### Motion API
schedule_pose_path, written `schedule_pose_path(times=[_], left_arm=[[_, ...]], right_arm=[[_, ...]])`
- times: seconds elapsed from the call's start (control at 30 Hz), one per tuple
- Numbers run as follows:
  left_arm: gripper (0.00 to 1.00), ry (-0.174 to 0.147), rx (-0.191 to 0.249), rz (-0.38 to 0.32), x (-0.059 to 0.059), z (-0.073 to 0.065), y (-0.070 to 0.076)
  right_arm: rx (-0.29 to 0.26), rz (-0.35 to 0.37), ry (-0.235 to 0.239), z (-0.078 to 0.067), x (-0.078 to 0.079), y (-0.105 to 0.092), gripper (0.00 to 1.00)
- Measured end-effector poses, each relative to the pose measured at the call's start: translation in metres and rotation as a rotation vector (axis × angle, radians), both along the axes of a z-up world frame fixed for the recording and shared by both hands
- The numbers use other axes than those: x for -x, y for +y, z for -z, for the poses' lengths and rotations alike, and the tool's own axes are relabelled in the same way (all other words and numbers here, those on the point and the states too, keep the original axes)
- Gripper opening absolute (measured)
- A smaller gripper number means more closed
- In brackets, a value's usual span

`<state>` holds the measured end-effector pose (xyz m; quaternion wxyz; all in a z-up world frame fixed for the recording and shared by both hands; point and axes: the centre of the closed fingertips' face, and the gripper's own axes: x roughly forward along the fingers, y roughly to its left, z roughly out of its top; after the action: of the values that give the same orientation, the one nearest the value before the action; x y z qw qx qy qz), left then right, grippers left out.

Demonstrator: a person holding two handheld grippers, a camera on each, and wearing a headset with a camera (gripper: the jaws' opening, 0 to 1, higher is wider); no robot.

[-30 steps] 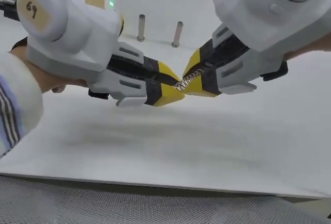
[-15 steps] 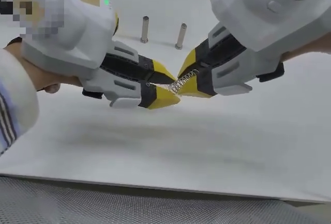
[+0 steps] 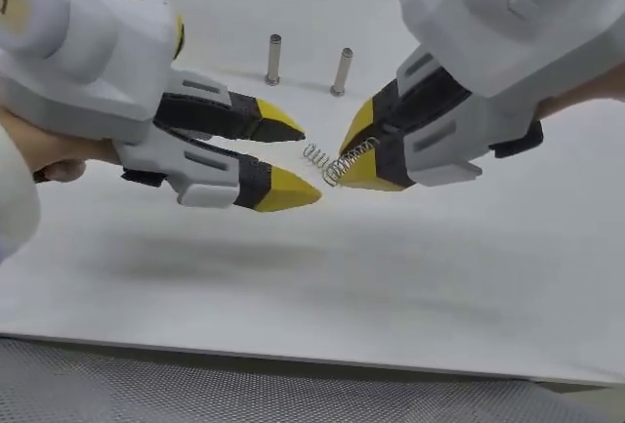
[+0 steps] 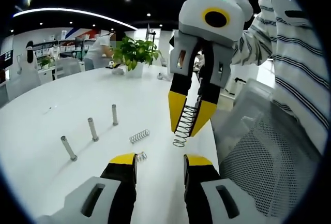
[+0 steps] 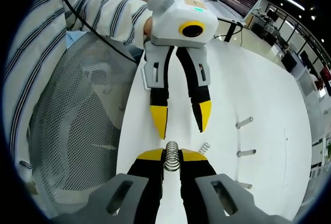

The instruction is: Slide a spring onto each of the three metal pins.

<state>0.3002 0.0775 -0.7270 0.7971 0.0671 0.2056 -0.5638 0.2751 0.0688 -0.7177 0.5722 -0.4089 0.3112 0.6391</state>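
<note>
Looks like we're on spring one, all pins bare: right gripper [image 3: 340,164] pinches a spring [image 5: 172,154] above the worktop [image 3: 439,276], left gripper [image 4: 160,159] is wide open, so next it needs lining up end-on over a pin [image 4: 92,129] toward the far edge.

Head view: I look down, close above the fingertips [image 3: 293,191]. Gripper views: each faces the other, near. All share the spring [image 3: 350,157] in the right gripper [image 3: 338,164].

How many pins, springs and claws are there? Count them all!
Metal pins: 3
Springs: 2 sure, one in the right claw, one loose on the table; a small coil by the left claw may be a third
Claws: 2
Total: 7 sure
</note>
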Motion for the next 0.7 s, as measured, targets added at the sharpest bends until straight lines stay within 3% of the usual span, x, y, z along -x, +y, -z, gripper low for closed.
schedule_pose_path(times=[0.27, 0.5, 0.7], left_arm=[[0.45, 0.034, -0.031, -0.063, -0.005, 0.011, 0.022], [0.6, 0.023, -0.054, -0.147, -0.015, 0.016, 0.041], [0.73, 0.008, -0.048, -0.192, -0.022, 0.016, 0.052]], right_arm=[[0.006, -0.023, 0.006, -0.001, 0.005, 0.003, 0.08], [0.009, -0.023, 0.007, -0.001, 0.005, 0.005, 0.08], [0.02, -0.006, 0.013, -0.002, 0.002, 0.007, 0.08]])
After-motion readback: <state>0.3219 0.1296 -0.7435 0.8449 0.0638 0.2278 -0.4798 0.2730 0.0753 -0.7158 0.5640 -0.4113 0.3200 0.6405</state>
